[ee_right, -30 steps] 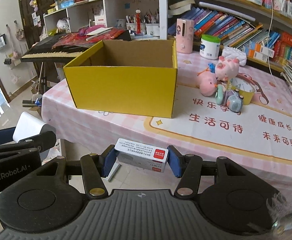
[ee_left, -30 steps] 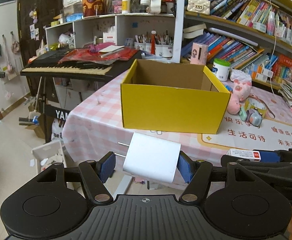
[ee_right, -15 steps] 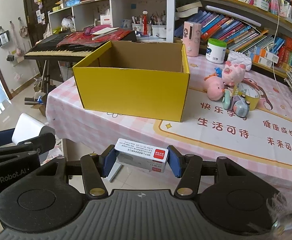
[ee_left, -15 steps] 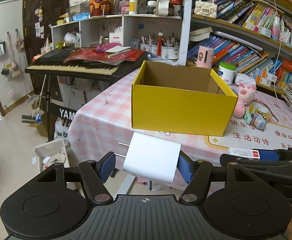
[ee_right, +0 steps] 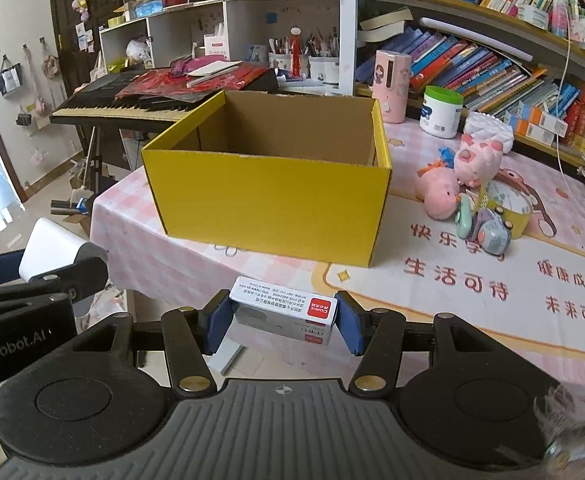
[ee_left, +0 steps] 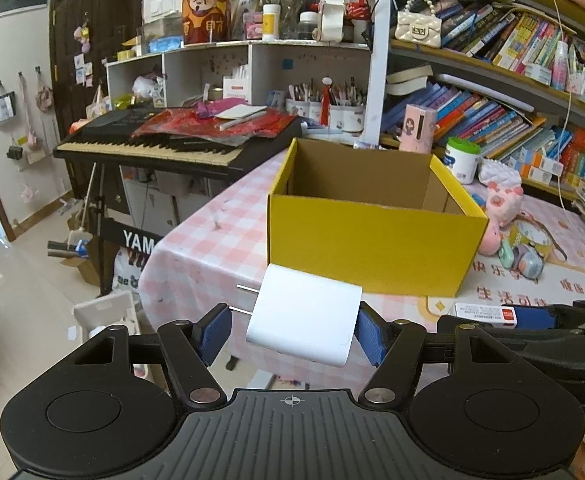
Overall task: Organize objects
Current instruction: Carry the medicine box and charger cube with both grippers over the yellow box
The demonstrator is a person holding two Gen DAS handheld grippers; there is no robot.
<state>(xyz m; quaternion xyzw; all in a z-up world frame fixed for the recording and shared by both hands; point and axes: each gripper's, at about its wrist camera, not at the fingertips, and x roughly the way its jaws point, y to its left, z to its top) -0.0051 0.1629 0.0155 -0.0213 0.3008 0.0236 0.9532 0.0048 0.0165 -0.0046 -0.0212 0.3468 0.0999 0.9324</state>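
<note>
Left gripper pinches a white charger plug, prongs sticking out left. Right gripper clamps a small white staples box with red label. Both held off the table edge, near side of the open yellow cardboard box on the pink checked tablecloth.

Left hand-held gripper, right hand-held gripper: both apparently clamped, side by side.

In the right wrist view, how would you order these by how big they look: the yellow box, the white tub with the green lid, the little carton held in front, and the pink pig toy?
1. Yellow box, by far.
2. Little carton, though nearness to the camera inflates it.
3. Pink pig toy and white tub with the green lid: these look alike, so I won't rank them.
</note>
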